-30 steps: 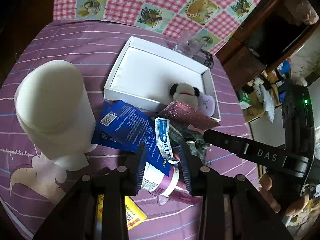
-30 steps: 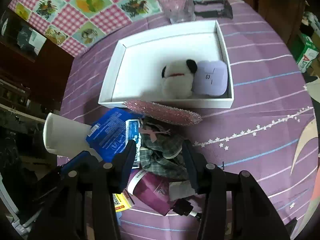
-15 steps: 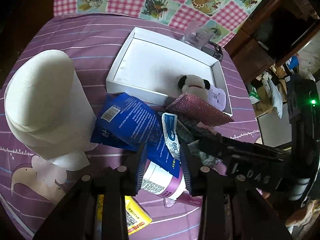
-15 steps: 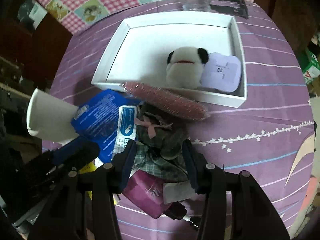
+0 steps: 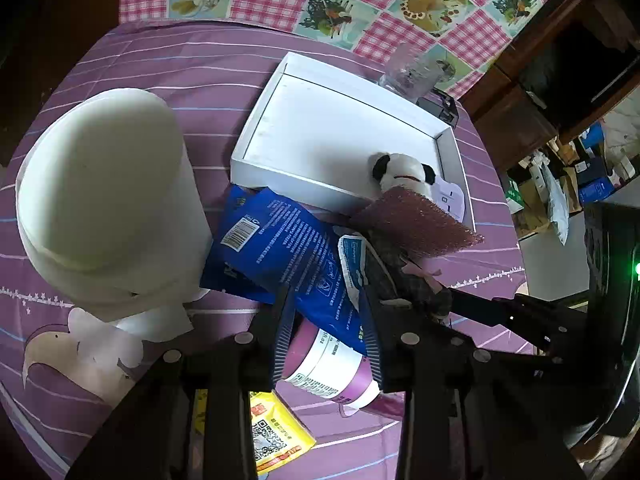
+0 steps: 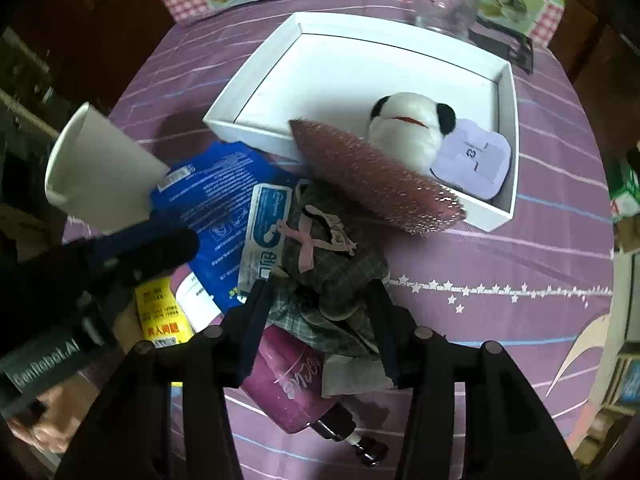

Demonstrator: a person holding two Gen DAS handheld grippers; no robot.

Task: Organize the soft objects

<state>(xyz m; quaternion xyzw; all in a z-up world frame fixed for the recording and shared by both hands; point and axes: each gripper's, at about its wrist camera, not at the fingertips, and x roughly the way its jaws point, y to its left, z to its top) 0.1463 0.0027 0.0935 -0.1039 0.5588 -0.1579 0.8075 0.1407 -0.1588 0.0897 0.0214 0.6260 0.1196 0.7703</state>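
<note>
Left wrist view: the left claw sits at the bottom centre of the frame, its jaws apart, straddling the lower end of a blue packet and a purple-and-white tube that lies beneath it. A yellow sachet pokes out at the bottom, partly hidden by the claw's body. At left a big white paper roll stands upright on the purple-clothed surface, touching the packet. Above centre is a white tray; in its lower right corner rest a black-and-white plush toy and a pale lilac pad. A glittery pink sponge leans over the tray's near rim, and just below it lies a plaid cloth doll with a pink bow. The right claw's dark finger enters from the right of the frame, beside the doll. A clear glass stands beyond the tray's far rim

Right wrist view: the right claw is at bottom centre, jaws spread wide on either side of the plaid cloth doll, not yet squeezing it. Under the doll lies a magenta tube. The sponge lies across the tray's near rim, in front of the plush toy, which touches the lilac pad. The blue packet and paper roll fill the left of the frame
</note>
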